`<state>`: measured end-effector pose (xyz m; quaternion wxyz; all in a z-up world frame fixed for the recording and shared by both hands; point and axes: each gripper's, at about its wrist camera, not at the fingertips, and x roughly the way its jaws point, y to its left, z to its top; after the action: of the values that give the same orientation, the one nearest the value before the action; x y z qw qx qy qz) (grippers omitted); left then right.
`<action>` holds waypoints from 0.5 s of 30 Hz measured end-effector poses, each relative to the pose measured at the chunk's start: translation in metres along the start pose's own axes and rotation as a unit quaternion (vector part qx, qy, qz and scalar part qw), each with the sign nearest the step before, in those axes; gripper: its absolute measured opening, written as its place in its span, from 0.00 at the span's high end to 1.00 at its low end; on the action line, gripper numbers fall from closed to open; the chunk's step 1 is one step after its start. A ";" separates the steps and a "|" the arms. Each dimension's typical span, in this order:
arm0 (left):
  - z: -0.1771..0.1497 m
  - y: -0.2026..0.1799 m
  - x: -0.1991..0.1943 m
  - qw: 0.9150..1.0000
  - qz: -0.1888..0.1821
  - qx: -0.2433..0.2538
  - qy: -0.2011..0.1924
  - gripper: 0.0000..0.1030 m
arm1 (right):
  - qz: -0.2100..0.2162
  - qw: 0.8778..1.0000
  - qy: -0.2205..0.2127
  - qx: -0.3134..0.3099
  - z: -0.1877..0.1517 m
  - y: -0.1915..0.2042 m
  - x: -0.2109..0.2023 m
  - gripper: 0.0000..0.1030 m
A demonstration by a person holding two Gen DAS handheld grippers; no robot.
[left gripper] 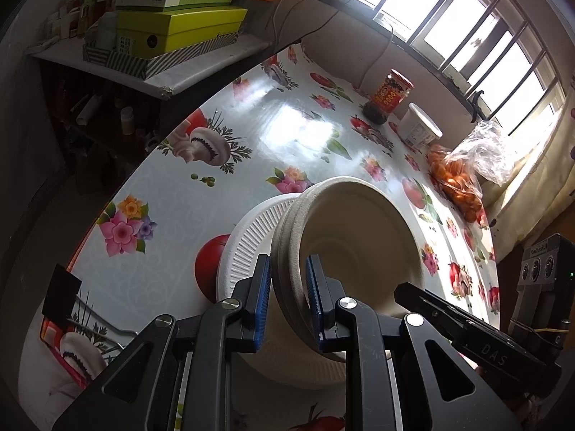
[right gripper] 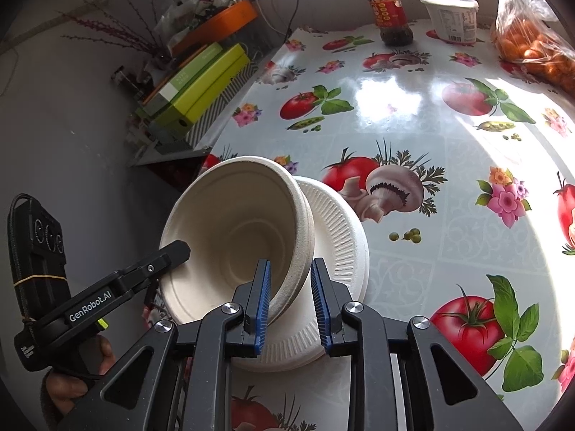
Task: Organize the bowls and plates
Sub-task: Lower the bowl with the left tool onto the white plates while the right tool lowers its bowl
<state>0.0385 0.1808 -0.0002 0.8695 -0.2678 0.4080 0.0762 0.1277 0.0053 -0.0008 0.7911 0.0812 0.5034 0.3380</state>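
Observation:
A beige paper bowl [left gripper: 359, 237], seemingly two nested, hangs tilted over a white ribbed paper dish [left gripper: 248, 237] on the patterned tablecloth. My left gripper [left gripper: 287, 262] is shut on the bowl's near rim, with one blue pad outside and one inside. In the right wrist view, my right gripper [right gripper: 287, 264] is shut on the opposite rim of the same bowl [right gripper: 237, 230]. The ribbed dish [right gripper: 341, 240] lies under and to the right of it. Each gripper shows in the other's view: the right gripper [left gripper: 406, 291] and the left gripper [right gripper: 179, 248] both meet the rim.
A red-labelled jar [right gripper: 390, 10], a white tub [right gripper: 451, 18] and a bag of oranges [right gripper: 532, 43] stand at the table's far side. A shelf with green boxes [right gripper: 201, 86] stands off the table's left edge. A person's hand [right gripper: 72, 388] holds the left gripper's handle.

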 end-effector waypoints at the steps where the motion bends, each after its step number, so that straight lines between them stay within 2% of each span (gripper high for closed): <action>1: 0.000 0.000 0.001 1.000 0.001 0.000 0.001 0.80 | 0.000 1.000 0.000 0.000 0.000 0.000 0.000 0.77; 12: 0.000 0.001 0.002 1.000 0.005 0.000 0.002 0.80 | -0.007 1.000 -0.008 -0.010 0.000 0.004 -0.003 0.77; 15: 0.000 0.000 0.001 1.000 0.005 0.001 0.000 0.76 | -0.009 1.000 -0.009 -0.014 0.000 0.005 -0.004 0.77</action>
<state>0.0391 0.1806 -0.0015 0.8697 -0.2647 0.4089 0.0797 0.1243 0.0069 0.0041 0.7994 0.0690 0.4924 0.3374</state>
